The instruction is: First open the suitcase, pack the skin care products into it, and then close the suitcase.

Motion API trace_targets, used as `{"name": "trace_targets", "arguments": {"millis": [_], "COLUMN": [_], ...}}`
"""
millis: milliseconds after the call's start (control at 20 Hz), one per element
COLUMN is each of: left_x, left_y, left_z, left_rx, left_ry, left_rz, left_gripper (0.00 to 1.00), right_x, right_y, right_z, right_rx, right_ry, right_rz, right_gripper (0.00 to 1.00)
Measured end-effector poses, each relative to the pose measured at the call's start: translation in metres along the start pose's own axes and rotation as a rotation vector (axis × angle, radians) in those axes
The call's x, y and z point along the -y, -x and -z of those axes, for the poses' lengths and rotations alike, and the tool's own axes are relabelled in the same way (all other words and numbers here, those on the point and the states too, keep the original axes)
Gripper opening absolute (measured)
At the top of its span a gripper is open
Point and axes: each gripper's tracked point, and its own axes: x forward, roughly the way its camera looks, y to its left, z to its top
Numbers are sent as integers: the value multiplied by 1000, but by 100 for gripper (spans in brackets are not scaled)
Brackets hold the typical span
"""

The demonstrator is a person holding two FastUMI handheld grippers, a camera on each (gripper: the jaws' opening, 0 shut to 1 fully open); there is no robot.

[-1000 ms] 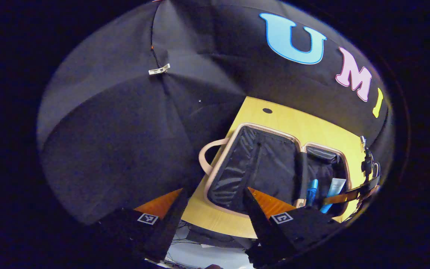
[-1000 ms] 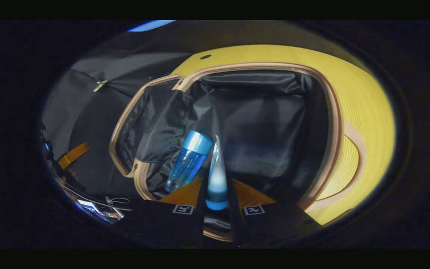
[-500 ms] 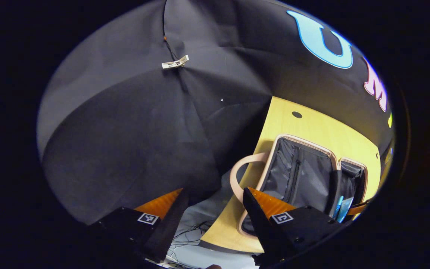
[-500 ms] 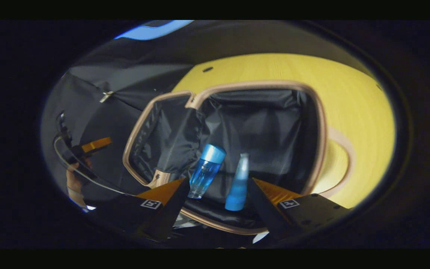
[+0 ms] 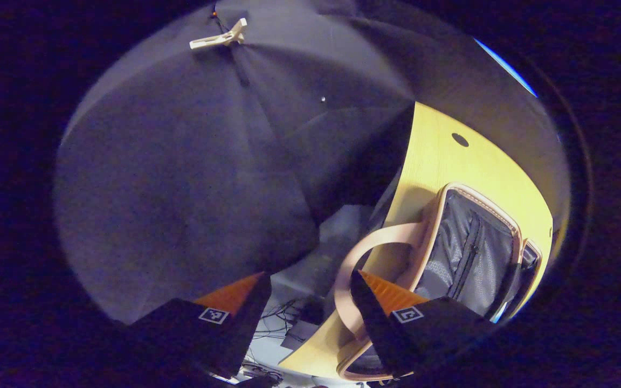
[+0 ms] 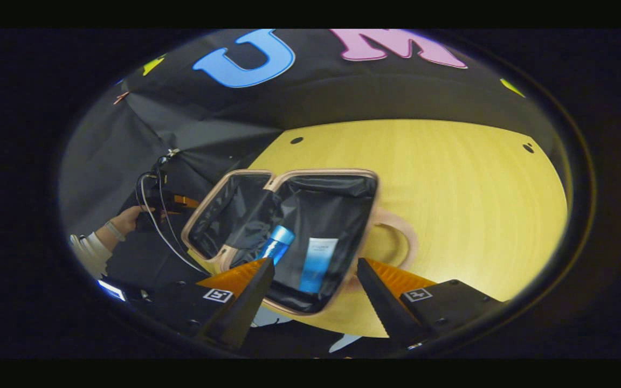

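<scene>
The beige-rimmed suitcase with black lining lies open on the yellow wooden bench. Inside it lie a blue-capped bottle and a blue-and-white tube, just beyond the right claw, which is spread wide and empty. The left claw gapes empty by the suitcase's beige handle loop.

Left claw: fingers spread wide, nothing between them. Right claw: fingers parted, gripping nothing. Hand, pale sleeve at wrist, wrapped around left claw's body, seen from right gripper view.
</scene>
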Motion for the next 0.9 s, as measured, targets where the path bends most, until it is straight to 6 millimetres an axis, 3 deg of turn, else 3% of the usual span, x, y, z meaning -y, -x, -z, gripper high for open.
{"name": "trace_targets", "arguments": {"millis": [100, 200, 250, 350, 450, 650, 900], "left_x": [2, 20, 32, 33, 34, 50, 83], "left_y": [-16, -24, -29, -26, -13, 44, 153], "left_z": [10, 18, 20, 14, 9, -14, -40], "left_rx": [-63, -91, -97, -85, -55, 40, 252], "left_ry": [19, 37, 52, 29, -32, -112, -226], "left_rz": [6, 78, 115, 90, 105, 184, 270], "left_gripper": [94, 89, 67, 23, 18, 9, 6], "right_x": [12, 25, 30, 33, 28, 10, 6], "right_y": [8, 11, 14, 19, 20, 25, 30], "right_z": [5, 12, 12, 13, 11, 4, -2], "right_rx": [5, 3, 7, 18, 29, 52, 70], "right_ry": [-46, -71, -75, -84, -91, -15, 75], "right_rz": [23, 52, 64, 75, 54, -25, -84], "right_gripper": [98, 98, 98, 98, 98, 97, 98]}}
